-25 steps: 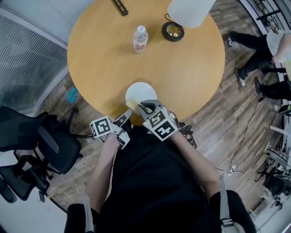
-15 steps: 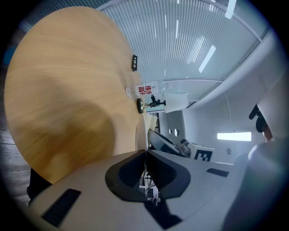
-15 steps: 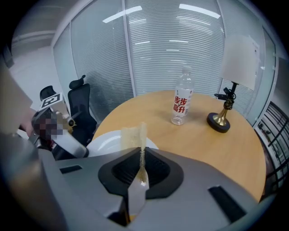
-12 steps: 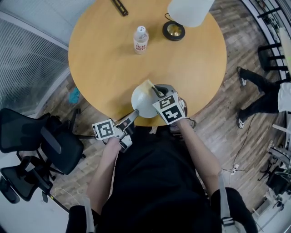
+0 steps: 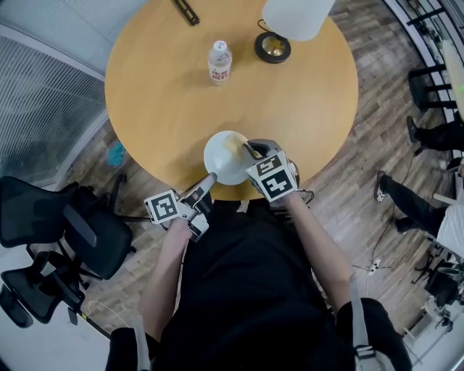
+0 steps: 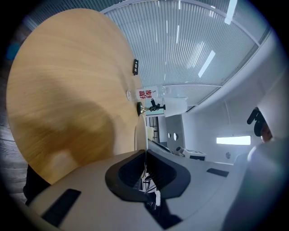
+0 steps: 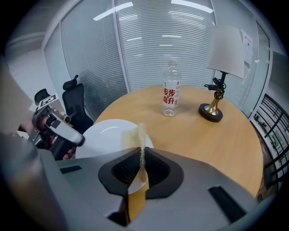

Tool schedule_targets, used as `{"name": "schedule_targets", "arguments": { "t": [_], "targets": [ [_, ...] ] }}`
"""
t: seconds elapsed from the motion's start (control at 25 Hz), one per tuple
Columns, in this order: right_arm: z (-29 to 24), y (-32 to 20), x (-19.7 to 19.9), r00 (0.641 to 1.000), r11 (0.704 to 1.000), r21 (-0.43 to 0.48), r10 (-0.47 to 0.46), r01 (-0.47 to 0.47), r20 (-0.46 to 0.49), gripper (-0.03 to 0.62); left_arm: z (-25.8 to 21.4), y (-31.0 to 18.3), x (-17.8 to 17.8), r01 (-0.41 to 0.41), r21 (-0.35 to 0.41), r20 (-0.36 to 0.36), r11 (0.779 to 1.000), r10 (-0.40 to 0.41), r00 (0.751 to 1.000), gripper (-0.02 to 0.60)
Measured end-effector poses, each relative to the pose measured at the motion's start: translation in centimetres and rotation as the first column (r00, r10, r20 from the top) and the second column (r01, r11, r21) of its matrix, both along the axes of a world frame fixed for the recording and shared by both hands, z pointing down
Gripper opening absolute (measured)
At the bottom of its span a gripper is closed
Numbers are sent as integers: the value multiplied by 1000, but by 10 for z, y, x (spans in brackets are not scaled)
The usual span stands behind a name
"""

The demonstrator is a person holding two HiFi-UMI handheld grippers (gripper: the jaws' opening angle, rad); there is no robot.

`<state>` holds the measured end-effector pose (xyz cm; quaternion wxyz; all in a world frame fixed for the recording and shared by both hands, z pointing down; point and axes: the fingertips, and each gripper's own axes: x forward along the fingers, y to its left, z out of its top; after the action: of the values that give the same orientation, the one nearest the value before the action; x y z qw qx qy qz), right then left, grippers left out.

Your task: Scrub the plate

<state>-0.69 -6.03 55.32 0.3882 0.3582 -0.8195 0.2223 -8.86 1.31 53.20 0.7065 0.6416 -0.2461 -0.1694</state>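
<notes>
Closest in, the person's two forearms reach forward from a black top, each hand carrying a tool topped by a marker cube. The left tool (image 5: 209, 180) is clenched on the near rim of the white plate (image 5: 217, 164); in the left gripper view the plate runs edge-on straight into the pinched jaws. The plate is tilted over the near edge of the round wooden surface (image 5: 167, 109), just in front of the person's body; whether any part of it rests on the wood cannot be told. The right tool (image 7: 141, 155) is closed tight on a thin yellowish scrubbing pad (image 7: 136, 135), which stands up between its jaws and lies against the plate's upper face on the right side. The two tools are close together, the right one just beyond and to the right of the left. Farther across the surface, well apart from the plate, a clear water bottle (image 5: 219, 62) with a white cap and a red-printed label stands upright. Right of it is a table lamp (image 7: 222, 49) with a white shade, a brass stem and a round black base. At the far edge lies a small black object (image 5: 187, 11), too small to identify. Off the surface to the left, a black office chair (image 5: 54, 221) stands on the wood-plank floor (image 5: 370, 188).
</notes>
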Motion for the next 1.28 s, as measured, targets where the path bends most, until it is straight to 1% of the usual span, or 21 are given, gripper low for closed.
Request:
{"name": "schedule_targets", "arguments": {
  "t": [0.12, 0.16, 0.24, 0.32, 0.44, 0.6, 0.76, 0.88, 1.04, 1.16, 1.28],
  "targets": [
    [-1, 15, -17, 999, 999, -21, -32, 32, 31, 31, 2, -3, -1, 21, -16, 7, 1000, -21, 1000, 23],
    [-1, 20, -21, 998, 999, -23, -41, 42, 41, 31, 4, -4, -2, 23, -14, 18, 1000, -23, 1000, 23],
    [-1, 29, -30, 996, 998, -33, -56, 58, 69, 31, 11, -6, -5, 18, 2, 64, 1000, -19, 998, 23],
    [-4, 41, -38, 992, 995, -68, -65, 72, 104, 31, 15, -8, -7, 26, 3, 82, 1000, -26, 996, 21],
    [-8, 58, -47, 985, 989, -116, -75, 93, 153, 31, 11, -14, -4, 67, -17, 30, 998, -67, 997, 21],
    [-9, 69, -48, 980, 986, -134, -69, 95, 186, 31, 14, -19, -11, 108, -43, 16, 993, -108, 994, 21],
    [-1, 65, -37, 984, 985, -156, -51, 78, 169, 31, 13, -18, -11, 97, -39, 14, 994, -97, 995, 21],
    [7, 60, -24, 989, 979, -190, -40, 67, 144, 31, 12, -18, -9, 82, -29, 13, 996, -81, 997, 21],
    [20, 50, -3, 997, 973, -225, -29, 43, 69, 31, 6, -11, -6, 34, -7, 25, 999, -34, 999, 21],
    [27, 38, 13, 999, 975, -220, -15, 21, 29, 31, 4, -2, -4, -5, -11, 46, 1000, 6, 999, 21],
    [31, 20, 29, 1000, 982, -188, 15, -18, -15, 31, 3, 3, -1, -40, -11, 55, 999, 40, 998, 23]
  ]
}}
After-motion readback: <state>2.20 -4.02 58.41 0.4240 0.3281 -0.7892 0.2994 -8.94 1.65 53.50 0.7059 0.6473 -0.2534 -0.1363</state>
